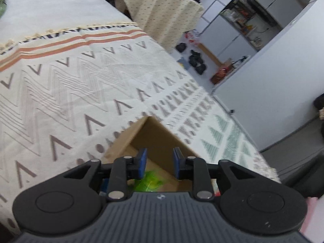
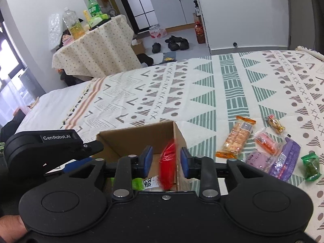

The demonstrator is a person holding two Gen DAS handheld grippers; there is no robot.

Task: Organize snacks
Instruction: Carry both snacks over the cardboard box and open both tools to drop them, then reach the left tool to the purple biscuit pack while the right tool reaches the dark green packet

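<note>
An open brown cardboard box [image 2: 139,139] sits on the patterned bedspread [image 2: 222,93]. A red snack packet [image 2: 167,162] hangs between the right gripper [image 2: 166,160] fingers, apart, over the box. Loose wrapped snacks [image 2: 263,147] lie right of the box. The left gripper [image 1: 159,163], fingers apart and empty, hovers above the box.

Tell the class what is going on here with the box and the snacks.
A person is sorting snacks into a cardboard box on a patterned bedspread. Both claws hang open over the box: the right claw above a red packet seemingly dropping in, the left claw above a green packet inside. Several snacks, including an orange biscuit pack, lie loose on the bedspread.
</note>
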